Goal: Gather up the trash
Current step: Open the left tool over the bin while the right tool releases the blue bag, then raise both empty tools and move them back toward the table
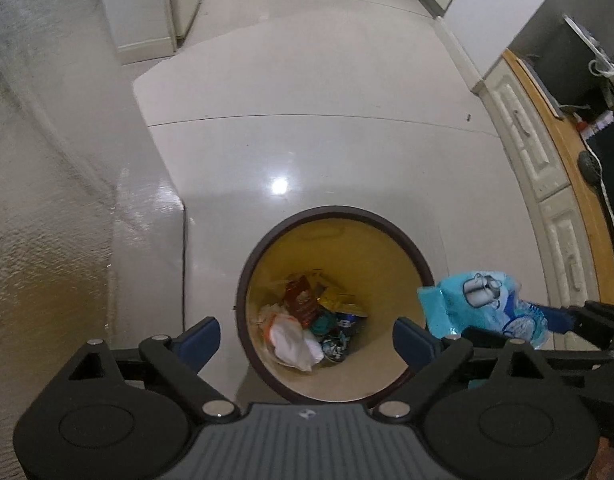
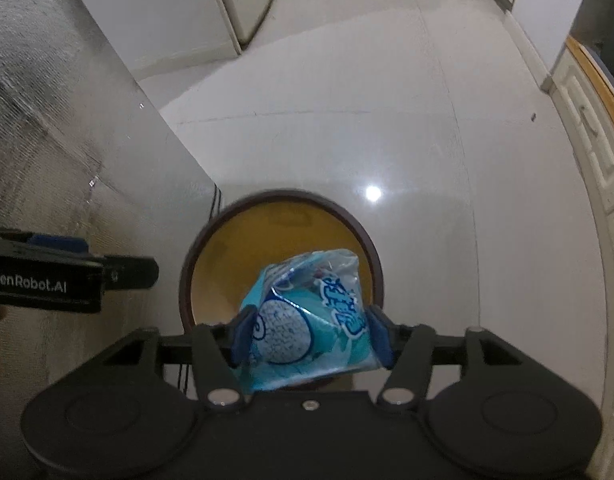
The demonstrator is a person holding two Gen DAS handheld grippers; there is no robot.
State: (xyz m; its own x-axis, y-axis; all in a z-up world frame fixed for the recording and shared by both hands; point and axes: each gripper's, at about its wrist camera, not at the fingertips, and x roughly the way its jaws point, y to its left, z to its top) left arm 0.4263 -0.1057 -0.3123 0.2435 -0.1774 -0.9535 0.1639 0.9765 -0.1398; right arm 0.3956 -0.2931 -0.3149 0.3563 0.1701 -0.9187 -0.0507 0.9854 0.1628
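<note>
While several wrappers already lie in the bin (image 1: 411,252), the right claw (image 2: 309,334) pinches a blue packet (image 2: 307,320) above its rim, seemingly not yet released. The left claw (image 1: 307,334) hangs spread and empty over the bin.

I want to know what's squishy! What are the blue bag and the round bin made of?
The blue bag, pinched in the right gripper, looks like thin shiny plastic film: it crinkles and catches light. The bin seems hard plastic, with a smooth dark rim and a matte yellow inside, though I can't be sure. The left gripper is open and empty.
</note>
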